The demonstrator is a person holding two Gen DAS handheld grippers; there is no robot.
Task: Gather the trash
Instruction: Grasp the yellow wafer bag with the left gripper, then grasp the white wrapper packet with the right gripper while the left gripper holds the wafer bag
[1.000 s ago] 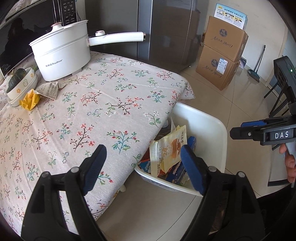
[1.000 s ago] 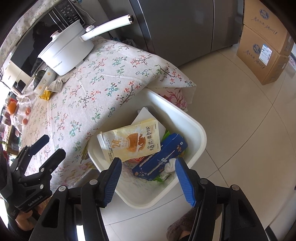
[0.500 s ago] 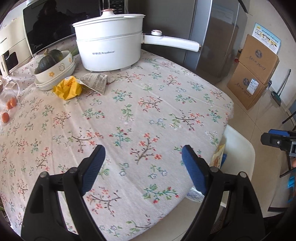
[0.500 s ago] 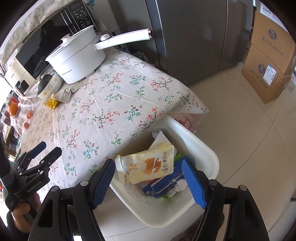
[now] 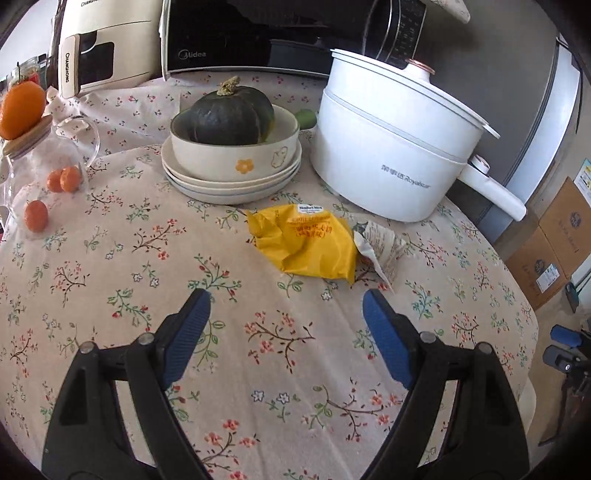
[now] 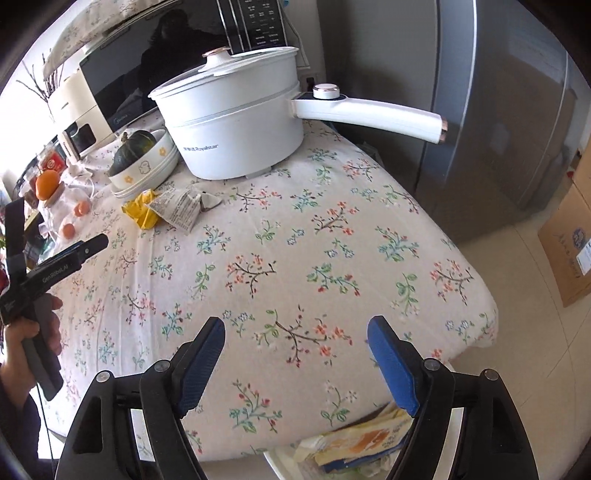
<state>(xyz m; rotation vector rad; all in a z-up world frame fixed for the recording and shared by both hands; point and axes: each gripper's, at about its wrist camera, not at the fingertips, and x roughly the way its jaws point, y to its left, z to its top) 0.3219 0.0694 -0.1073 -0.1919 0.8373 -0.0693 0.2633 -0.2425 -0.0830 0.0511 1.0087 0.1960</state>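
A crumpled yellow wrapper (image 5: 310, 243) lies on the floral tablecloth (image 5: 110, 280) with a torn printed paper wrapper (image 5: 382, 245) touching its right side. Both also show in the right wrist view, the yellow wrapper (image 6: 141, 212) and the paper wrapper (image 6: 181, 208). My left gripper (image 5: 286, 321) is open and empty, just short of the yellow wrapper. My right gripper (image 6: 295, 343) is open and empty over the table's near edge. The white trash bin (image 6: 280, 461) with several wrappers (image 6: 364, 441) sits below that edge, mostly hidden.
A white electric pot (image 5: 395, 147) with a long handle (image 6: 373, 116) stands behind the wrappers. Stacked bowls holding a dark squash (image 5: 231, 114) are to its left. Small oranges (image 5: 62, 179), a glass jar, a microwave (image 5: 280, 33) and cardboard boxes (image 5: 554, 243) are around.
My left gripper swung from above the trash bin to over the table, now facing the yellow wrapper. My right gripper rose from the bin to the table's edge. Both stayed open.
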